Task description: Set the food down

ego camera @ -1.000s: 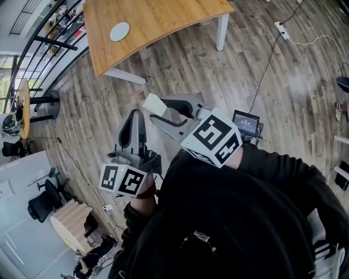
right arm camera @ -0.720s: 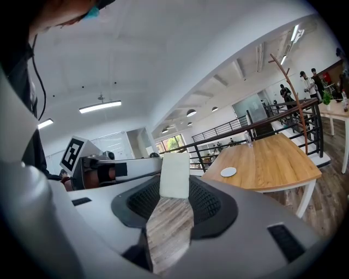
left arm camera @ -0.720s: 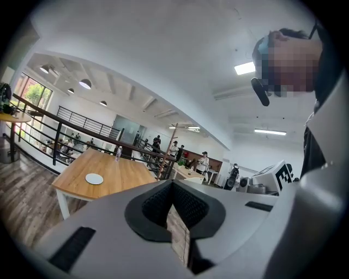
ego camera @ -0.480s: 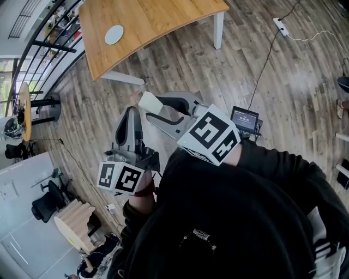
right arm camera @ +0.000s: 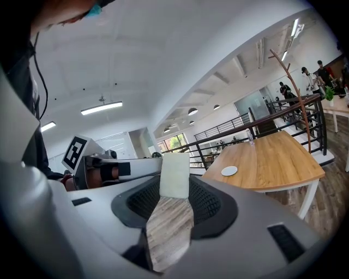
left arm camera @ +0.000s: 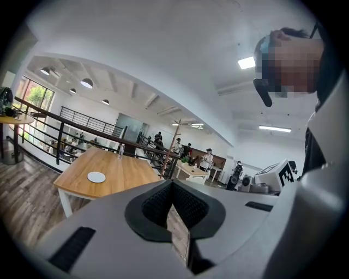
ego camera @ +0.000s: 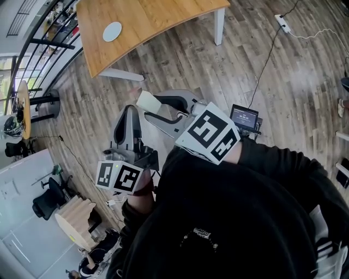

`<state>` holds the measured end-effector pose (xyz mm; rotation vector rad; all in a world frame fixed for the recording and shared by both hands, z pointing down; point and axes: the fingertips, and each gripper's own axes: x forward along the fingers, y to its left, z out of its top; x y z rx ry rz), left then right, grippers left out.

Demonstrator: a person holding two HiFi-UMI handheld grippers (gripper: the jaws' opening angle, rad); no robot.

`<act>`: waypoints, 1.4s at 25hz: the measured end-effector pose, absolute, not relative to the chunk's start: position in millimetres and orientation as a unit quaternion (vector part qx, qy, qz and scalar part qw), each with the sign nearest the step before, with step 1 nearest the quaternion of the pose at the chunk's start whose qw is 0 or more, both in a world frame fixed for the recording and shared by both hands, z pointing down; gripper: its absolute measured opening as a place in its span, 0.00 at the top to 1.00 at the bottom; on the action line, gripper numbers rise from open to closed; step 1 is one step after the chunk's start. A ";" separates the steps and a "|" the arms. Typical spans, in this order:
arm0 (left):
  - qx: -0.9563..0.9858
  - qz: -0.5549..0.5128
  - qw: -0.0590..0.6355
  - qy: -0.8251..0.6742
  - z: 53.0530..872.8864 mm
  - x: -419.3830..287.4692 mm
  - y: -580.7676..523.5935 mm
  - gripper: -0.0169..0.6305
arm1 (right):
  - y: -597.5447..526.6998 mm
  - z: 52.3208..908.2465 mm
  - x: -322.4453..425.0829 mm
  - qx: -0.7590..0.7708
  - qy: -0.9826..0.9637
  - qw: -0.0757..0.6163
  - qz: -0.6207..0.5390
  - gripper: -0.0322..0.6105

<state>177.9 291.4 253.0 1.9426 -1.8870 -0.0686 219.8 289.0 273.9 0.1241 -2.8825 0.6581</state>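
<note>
Right claw (right arm camera: pixel 175 190): jaws spread wide, clamped on the food (right arm camera: pixel 174 174), a pale flat slab sticking out past the tips. Left claw (left arm camera: pixel 172 186): tips together, nothing in it, just left of the right claw. Both are level-ish, side by side over the wood floor (ego camera: pixel 218 71). The food is in the air at the right claw's tips, not down. Bench (ego camera: pixel 163 16) is ahead of both claws, well apart, with a white plate (ego camera: pixel 112 31) on it.
</note>
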 end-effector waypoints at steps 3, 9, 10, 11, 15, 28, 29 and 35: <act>0.702 -0.029 0.215 -0.678 255.2 170.1 285.1 0.98 | 283.8 276.6 213.3 0.045 -0.970 0.096 0.218 0.68; 0.711 -0.041 0.211 -0.669 252.9 149.6 269.9 0.98 | 269.4 273.5 196.2 0.067 -0.971 0.100 0.207 0.68; 0.713 -0.043 0.210 -0.668 252.6 145.5 266.6 0.98 | 267.5 272.2 192.1 0.069 -0.971 0.100 0.207 0.68; 0.714 -0.045 0.210 -0.666 252.8 140.9 263.6 0.98 | 266.0 271.6 187.6 0.070 -0.971 0.100 0.207 0.68; 0.718 -0.048 0.211 -0.662 254.4 117.5 252.9 0.98 | 258.6 271.7 165.6 0.077 -0.970 0.104 0.204 0.68; 0.736 -0.081 0.206 -0.639 250.5 37.8 235.2 0.98 | 247.6 267.1 84.8 0.093 -0.973 0.115 0.177 0.68; 0.739 -0.083 0.205 -0.636 250.7 34.0 235.0 0.98 | 248.1 267.0 80.6 0.094 -0.973 0.117 0.175 0.68; 0.746 -0.099 0.203 -0.627 250.5 5.3 236.0 0.98 | 248.7 266.5 50.8 0.097 -0.974 0.127 0.160 0.68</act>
